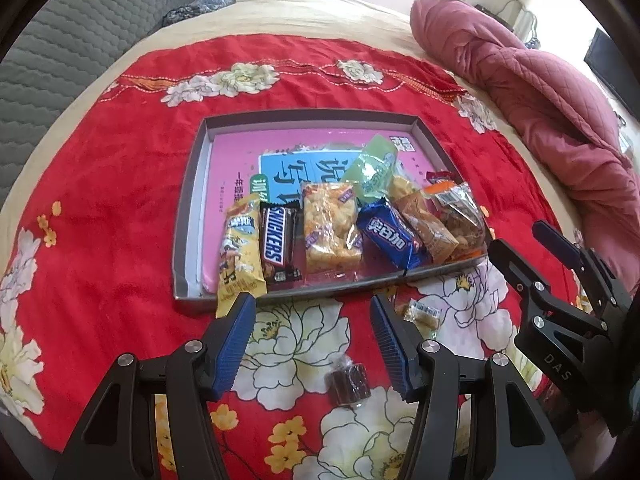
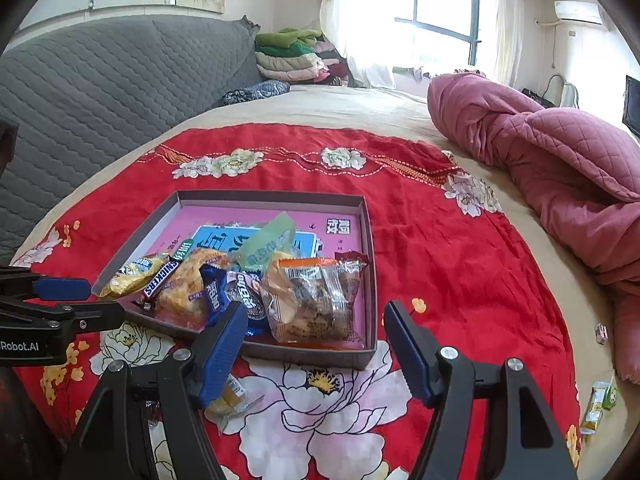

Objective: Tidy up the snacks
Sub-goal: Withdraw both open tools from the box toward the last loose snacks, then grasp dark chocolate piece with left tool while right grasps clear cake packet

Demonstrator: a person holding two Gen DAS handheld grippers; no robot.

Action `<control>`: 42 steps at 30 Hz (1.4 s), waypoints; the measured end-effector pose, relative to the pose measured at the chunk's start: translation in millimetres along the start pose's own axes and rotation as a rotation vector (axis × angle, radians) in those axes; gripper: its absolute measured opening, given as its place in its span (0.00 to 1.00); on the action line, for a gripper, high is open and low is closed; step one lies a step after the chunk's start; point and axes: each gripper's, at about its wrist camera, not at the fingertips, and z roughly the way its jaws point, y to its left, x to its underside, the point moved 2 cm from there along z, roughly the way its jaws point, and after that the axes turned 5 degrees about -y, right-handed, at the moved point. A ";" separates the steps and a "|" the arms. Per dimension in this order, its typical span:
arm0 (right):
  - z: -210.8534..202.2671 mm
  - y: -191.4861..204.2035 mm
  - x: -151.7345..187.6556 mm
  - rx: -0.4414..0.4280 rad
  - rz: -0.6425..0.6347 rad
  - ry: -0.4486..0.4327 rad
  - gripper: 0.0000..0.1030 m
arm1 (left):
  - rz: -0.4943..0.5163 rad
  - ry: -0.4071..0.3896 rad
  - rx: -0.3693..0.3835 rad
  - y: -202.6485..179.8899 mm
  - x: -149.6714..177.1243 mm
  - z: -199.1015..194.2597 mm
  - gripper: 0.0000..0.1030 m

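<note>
Spread wide and holding nothing, the left gripper [image 1: 313,312] fills the bottom of the left wrist view, its blue ribbed pads [image 1: 235,344] well apart. Between the fingers, close in, a small dark brown wrapped candy [image 1: 347,382] lies on the red floral blanket [image 1: 120,208]. Just beyond the right-hand fingertip sits a small clear-wrapped golden snack [image 1: 422,314]. Straight ahead is the shallow grey cardboard tray with a pink printed floor [image 1: 188,216], its near edge lined with snacks: a yellow cartoon-printed packet [image 1: 239,256] overhanging the rim just ahead of the left-hand fingertip, then a brown Snickers bar [image 1: 279,246], a clear-wrapped puffed rice cake [image 1: 331,227], a blue Oreo pack [image 1: 394,240], and a clear packet with an orange top [image 1: 456,216] furthest right. A pale green sachet [image 1: 374,172] lies behind them. Off to the right, the right gripper [image 1: 516,236] hovers beside the tray's corner (jaws parted).

From the right wrist view, the right gripper [image 2: 316,318] is likewise open and empty, the tray's near corner [image 2: 370,356] straight ahead between its fingers. The golden snack [image 2: 232,398] shows just beside the left-hand finger. Oreo pack [image 2: 240,296] and orange-topped packet [image 2: 316,300] lie just beyond the fingertips; the Snickers bar [image 2: 162,278] is further left. At the far left the left gripper [image 2: 64,300] reaches in. Far right, on the beige sheet, lies a small yellow and green packet [image 2: 598,402], with a pink quilted duvet [image 2: 560,152] beyond.
</note>
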 end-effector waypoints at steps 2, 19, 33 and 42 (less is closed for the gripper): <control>1.1 -0.8 2.5 -0.006 0.007 0.013 0.68 | 0.006 0.011 0.002 -1.1 3.4 1.8 0.60; 9.4 -10.2 29.2 -0.097 0.124 0.123 0.68 | 0.030 0.124 0.050 -8.0 41.5 21.2 0.60; 19.8 11.3 44.7 -0.192 0.039 0.189 0.68 | 0.014 0.187 0.092 -8.6 60.4 37.6 0.60; 28.6 17.3 53.6 -0.215 -0.052 0.204 0.68 | 0.003 0.182 0.096 -3.7 61.0 45.6 0.59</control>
